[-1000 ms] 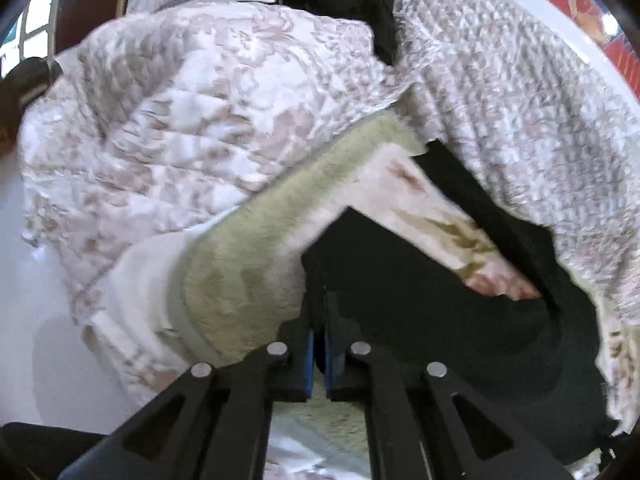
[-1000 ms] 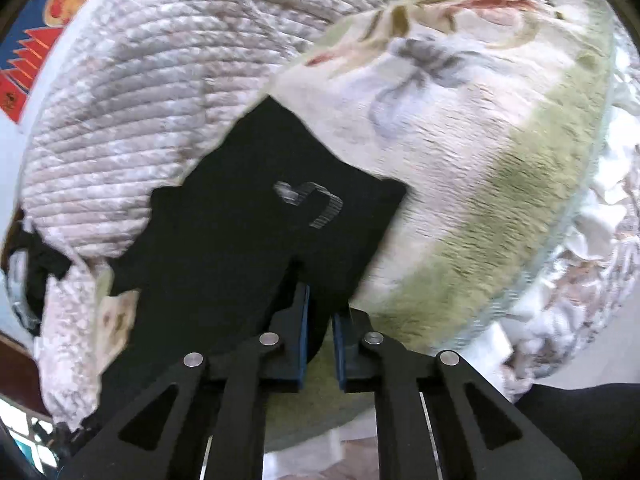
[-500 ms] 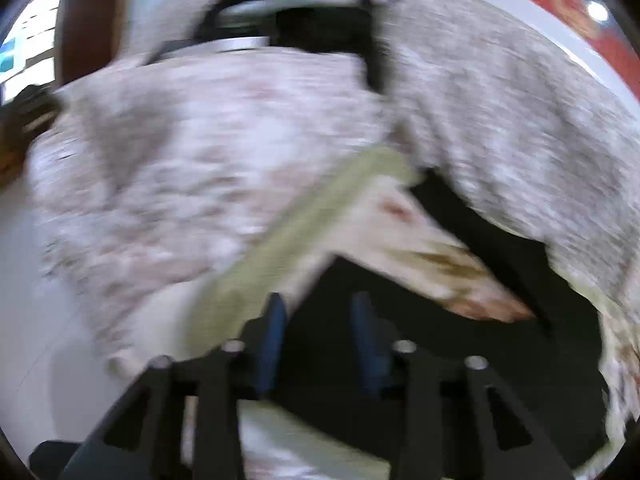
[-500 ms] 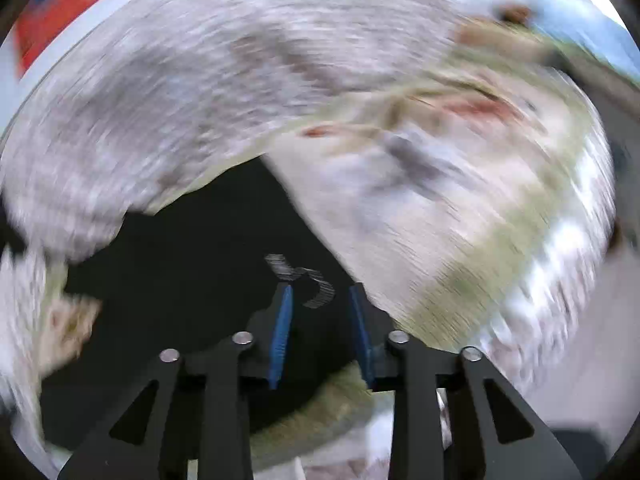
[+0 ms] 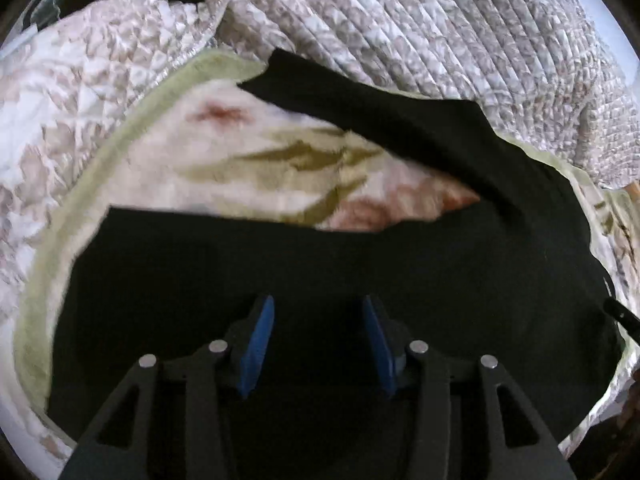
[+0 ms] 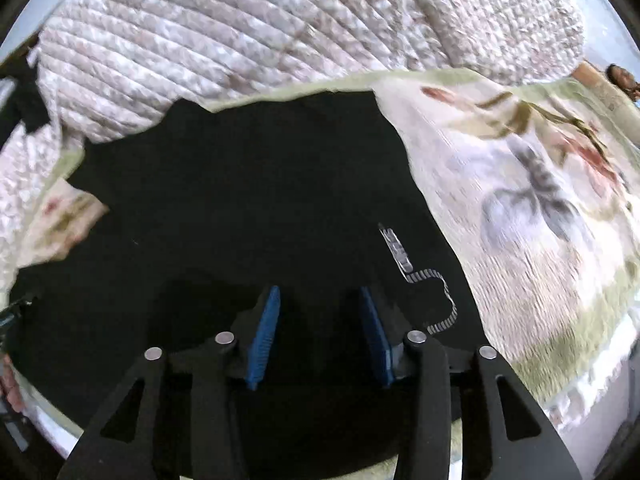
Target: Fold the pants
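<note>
A: Surface: floral blanket (image 5: 280,152), green border, on a quilted spread (image 5: 420,24) that rises behind it.

B: Item?

A: Pants (image 5: 360,264), black. Spread flat across the blanket. One leg (image 5: 400,116) angles off toward the quilt; drawstring (image 6: 436,292) lies loose on the cloth at the right side.

B: Tongs?

A: Left gripper (image 5: 318,336): jaws apart, holding nothing, over the dark cloth. Right gripper (image 6: 318,332): likewise parted and empty, drawstring just beside its right finger. Whether either touches the fabric, cannot tell.

B: Position of item relative to both?

A: Directly beneath and ahead of both. Cloth fills the lower half of each wrist view.

B: Risks?

A: Judged only. Black on black: edges and layers are hard to read, so a pinch may catch one layer. The splayed leg could fold crooked. The fleecy blanket may get pinched up too. Drawstring could snag a finger.
</note>
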Tool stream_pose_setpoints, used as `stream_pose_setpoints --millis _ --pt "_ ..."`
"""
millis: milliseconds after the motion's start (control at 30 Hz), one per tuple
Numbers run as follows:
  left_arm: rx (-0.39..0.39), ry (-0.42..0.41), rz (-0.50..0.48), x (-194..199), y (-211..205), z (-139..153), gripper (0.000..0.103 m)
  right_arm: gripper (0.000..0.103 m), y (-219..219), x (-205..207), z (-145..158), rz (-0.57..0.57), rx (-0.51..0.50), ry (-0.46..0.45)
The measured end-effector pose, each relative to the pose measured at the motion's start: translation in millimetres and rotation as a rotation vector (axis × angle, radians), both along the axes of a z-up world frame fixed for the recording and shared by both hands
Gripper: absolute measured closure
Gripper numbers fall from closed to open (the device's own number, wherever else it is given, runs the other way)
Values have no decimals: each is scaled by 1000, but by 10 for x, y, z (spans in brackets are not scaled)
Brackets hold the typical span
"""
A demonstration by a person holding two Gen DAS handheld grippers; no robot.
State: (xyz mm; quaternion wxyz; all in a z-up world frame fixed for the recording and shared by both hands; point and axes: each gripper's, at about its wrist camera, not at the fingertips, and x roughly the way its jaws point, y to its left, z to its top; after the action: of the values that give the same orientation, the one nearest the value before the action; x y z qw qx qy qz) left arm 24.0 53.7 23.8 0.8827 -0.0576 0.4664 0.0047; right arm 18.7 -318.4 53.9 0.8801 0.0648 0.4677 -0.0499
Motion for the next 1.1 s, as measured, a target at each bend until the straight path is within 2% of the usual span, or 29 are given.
stream_pose_setpoints --millis 100,200,267,333,400,533,633,800,867,933,1033,1100 --pt "29 -6 -8 93 -42 71 54 55 148 226 40 78 40 3" --pt "98 -1 12 266 57 23 52 55 300 370 -62 136 27 39" --pt "111 37 74 400 189 -81 53 55 313 545 -244 119 -26 96" --pt "111 7 72 364 184 -6 53 55 265 565 -304 100 -34 103" --pt "113 -25 47 309 114 70 52 55 278 518 -231 105 -41 64" --pt "39 -54 -25 211 -112 155 50 55 460 429 -97 174 -16 -30" --pt "17 -46 -71 197 -297 121 50 55 646 442 -149 230 -16 -28" --pt "51 -21 -153 219 -544 -1 50 55 1037 359 -248 368 12 -18" --pt "56 15 -122 273 -472 -108 50 55 1143 347 -338 404 -31 18" --pt "16 3 -91 294 -358 -116 49 55 1160 301 -347 421 -62 7" --pt "41 -7 -21 328 -198 -74 50 55 1054 222 -291 389 -68 -15" --pt "10 -8 -1 328 -86 -86 50 55 970 186 -286 367 -59 -18"
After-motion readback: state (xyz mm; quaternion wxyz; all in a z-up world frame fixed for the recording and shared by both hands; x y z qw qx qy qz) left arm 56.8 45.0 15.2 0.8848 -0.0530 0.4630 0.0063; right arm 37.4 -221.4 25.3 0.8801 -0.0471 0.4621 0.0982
